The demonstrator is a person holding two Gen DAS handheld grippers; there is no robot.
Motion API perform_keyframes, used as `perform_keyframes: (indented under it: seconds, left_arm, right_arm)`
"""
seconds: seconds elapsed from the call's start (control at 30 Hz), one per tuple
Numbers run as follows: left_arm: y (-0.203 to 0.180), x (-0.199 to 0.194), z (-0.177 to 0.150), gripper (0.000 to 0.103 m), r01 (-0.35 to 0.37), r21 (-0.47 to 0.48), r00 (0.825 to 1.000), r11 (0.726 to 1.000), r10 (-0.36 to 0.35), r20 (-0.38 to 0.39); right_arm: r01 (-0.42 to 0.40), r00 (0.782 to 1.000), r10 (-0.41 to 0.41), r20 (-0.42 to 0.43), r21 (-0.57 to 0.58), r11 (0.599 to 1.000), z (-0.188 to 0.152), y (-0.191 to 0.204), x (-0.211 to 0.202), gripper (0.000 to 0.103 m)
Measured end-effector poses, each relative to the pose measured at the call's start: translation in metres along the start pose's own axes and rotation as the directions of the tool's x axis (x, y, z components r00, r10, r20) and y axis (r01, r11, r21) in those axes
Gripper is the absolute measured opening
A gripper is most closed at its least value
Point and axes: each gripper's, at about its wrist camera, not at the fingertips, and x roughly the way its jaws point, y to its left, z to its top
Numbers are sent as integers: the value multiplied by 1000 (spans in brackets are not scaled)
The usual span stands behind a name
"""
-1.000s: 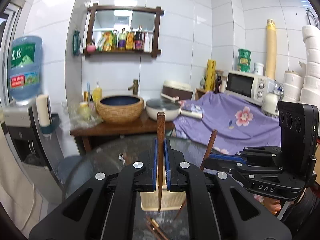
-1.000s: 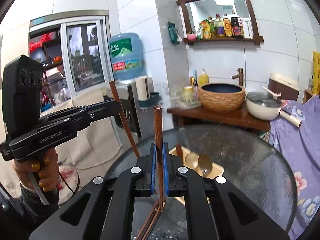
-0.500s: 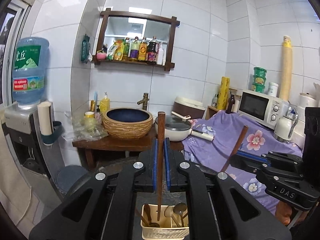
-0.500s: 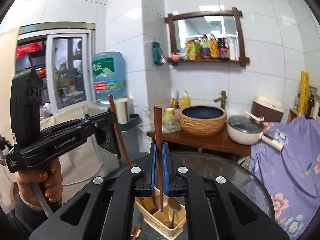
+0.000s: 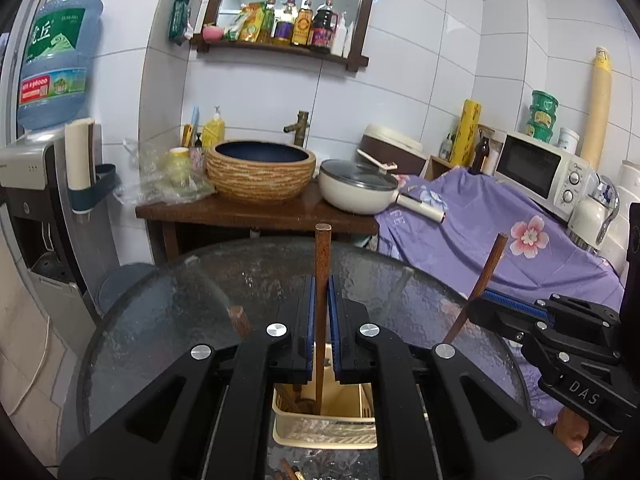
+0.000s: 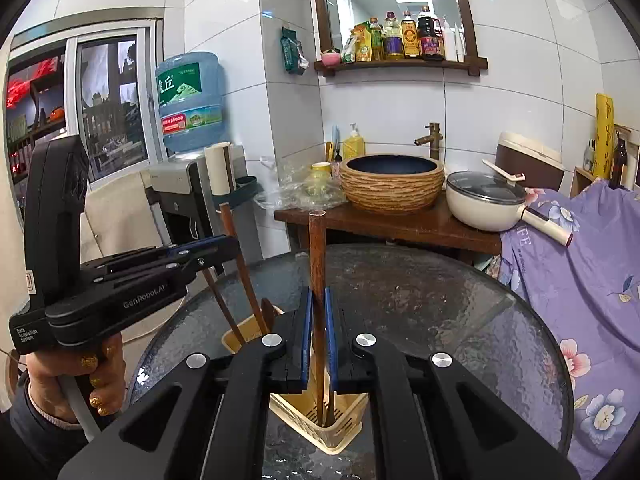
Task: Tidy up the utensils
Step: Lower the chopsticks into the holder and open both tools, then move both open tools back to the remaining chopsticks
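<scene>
My left gripper (image 5: pixel 319 292) is shut on a brown wooden chopstick (image 5: pixel 321 264), held upright, its lower end inside the cream plastic utensil basket (image 5: pixel 324 428) on the round glass table (image 5: pixel 168 304). My right gripper (image 6: pixel 316 304) is shut on another wooden chopstick (image 6: pixel 317 256), also upright, its tip down in a corner of the same basket (image 6: pixel 332 436). The right gripper shows in the left wrist view (image 5: pixel 496 304) at the right. The left gripper shows in the right wrist view (image 6: pixel 224 246) at the left. Other wooden utensils stand in the basket.
More chopsticks (image 5: pixel 288 472) lie on the glass in front of the basket. Behind the table a wooden stand (image 5: pixel 256 212) carries a woven basin (image 5: pixel 260 172) and a white pan (image 5: pixel 356 188). A purple flowered cloth (image 5: pixel 500 240) lies at the right, a water dispenser (image 5: pixel 36 168) at the left.
Both grippers have come down towards the basket, and both chopstick tips now reach inside it. The view has tilted down, so more of the glass table shows.
</scene>
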Motion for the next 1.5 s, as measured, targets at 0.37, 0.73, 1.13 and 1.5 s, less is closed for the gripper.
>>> perform_keyframes:
  seconds: [0.37,0.73,1.13,1.5]
  left_arm:
    - [-5,16,-21,7,-8,32,999,999,10,-54]
    - [-4,-40,-29,75,-19,36,998,999,17,54]
    - [22,-56,-121,74,-120,43,984,992,124,-125]
    - [29,-16,-206,26,-58,31,915,998,65,-397]
  right_arm:
    - [32,999,-32,-24,36,999,-18,-9,12,6]
    - [39,998,-41,45,51,998,-36,-3,-22,40]
    - [-10,982,17,-188,41,999,-131,43,-20,49]
    - [-40,907,81,-414,107,994,-209,71,25,49]
